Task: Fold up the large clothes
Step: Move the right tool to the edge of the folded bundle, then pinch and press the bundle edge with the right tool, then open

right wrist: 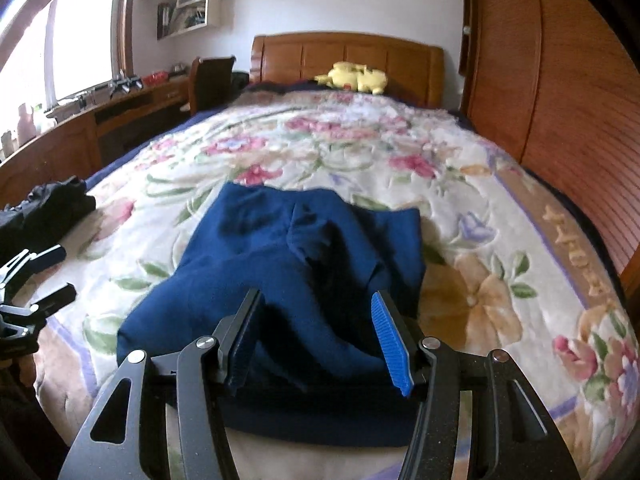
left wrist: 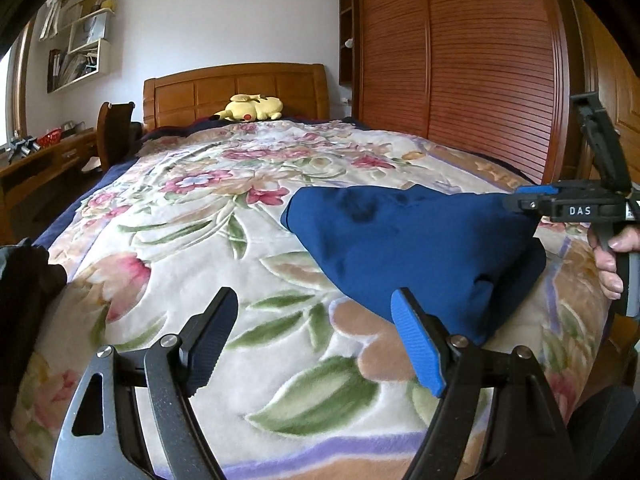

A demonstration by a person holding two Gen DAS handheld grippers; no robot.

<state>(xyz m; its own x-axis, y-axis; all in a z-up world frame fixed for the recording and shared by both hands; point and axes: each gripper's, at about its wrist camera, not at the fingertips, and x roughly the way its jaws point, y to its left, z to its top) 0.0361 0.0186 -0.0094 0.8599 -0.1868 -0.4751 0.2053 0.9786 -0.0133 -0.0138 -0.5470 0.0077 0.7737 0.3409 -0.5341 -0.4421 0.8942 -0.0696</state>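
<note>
A dark blue garment (left wrist: 408, 244) lies folded in a thick bundle on the flowered bedspread (left wrist: 224, 240); it also shows in the right wrist view (right wrist: 280, 272). My left gripper (left wrist: 316, 340) is open and empty, low over the bedspread just left of the garment. My right gripper (right wrist: 316, 340) is open, its jaws standing on either side of the garment's near end with cloth between them. The right gripper also shows at the right edge of the left wrist view (left wrist: 520, 204). The left gripper shows at the left edge of the right wrist view (right wrist: 52, 276).
A black garment (right wrist: 52, 208) lies at the bed's left edge. A yellow plush toy (left wrist: 252, 109) rests by the wooden headboard (left wrist: 236, 92). A wooden wardrobe (left wrist: 460, 60) runs along the right side. A desk (right wrist: 100, 116) and chair stand to the left.
</note>
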